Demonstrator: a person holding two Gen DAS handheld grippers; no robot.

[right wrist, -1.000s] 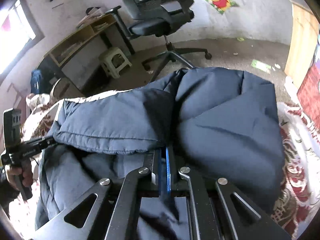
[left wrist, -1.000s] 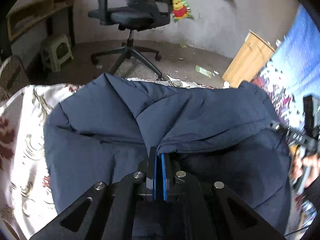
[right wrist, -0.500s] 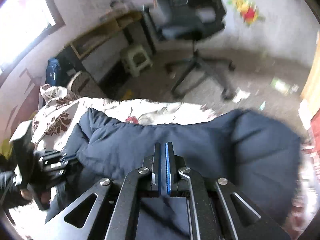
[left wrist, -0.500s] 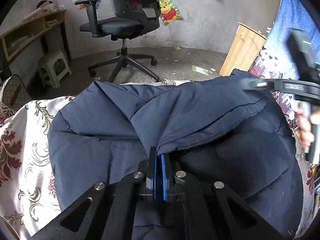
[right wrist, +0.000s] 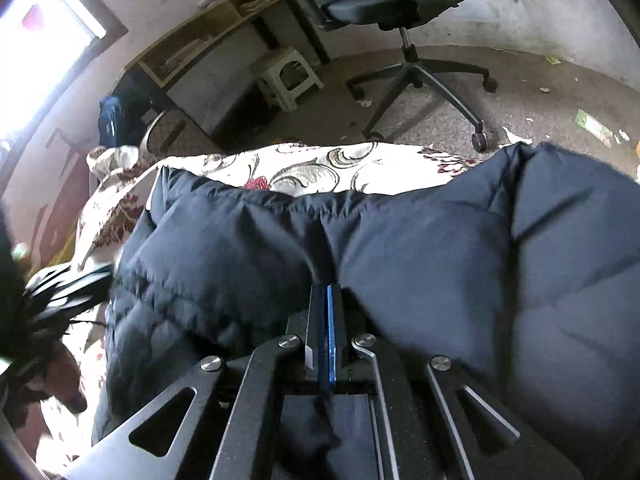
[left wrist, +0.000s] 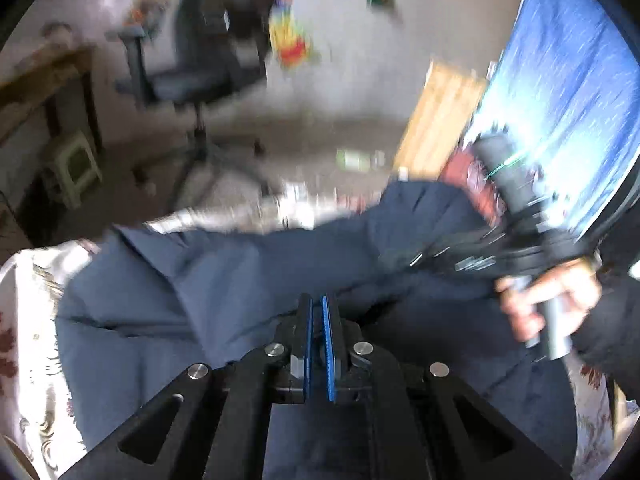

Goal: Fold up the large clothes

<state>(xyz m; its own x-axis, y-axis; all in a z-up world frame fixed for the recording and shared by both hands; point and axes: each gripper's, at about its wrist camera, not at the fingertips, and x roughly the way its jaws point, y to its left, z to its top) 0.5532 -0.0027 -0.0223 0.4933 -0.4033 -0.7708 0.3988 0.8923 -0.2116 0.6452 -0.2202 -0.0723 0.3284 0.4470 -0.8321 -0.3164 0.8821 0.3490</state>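
Blue pads line my left gripper [left wrist: 316,312], and they stand almost together, pinched on a fold of the navy padded jacket [left wrist: 224,280] that rises just ahead of the tips. My right gripper [right wrist: 325,300] is clamped too, its jaws closing on a gathered ridge of the same jacket, whose cloth runs up out of the pads in a dark crease. From my right wrist view the jacket spreads wide and puffy to both sides, lying on a white bedspread [right wrist: 320,168] with a red and grey floral print. In the left wrist view, which is blurred, my right hand [left wrist: 548,296] shows at the far right edge, wrapped around the handle of its tool, with the jacket's raised edge beside it. Beyond the bed stand a black office chair [right wrist: 392,4], a pale plastic stool [right wrist: 286,76] and a wooden desk [right wrist: 208,36] against the wall.
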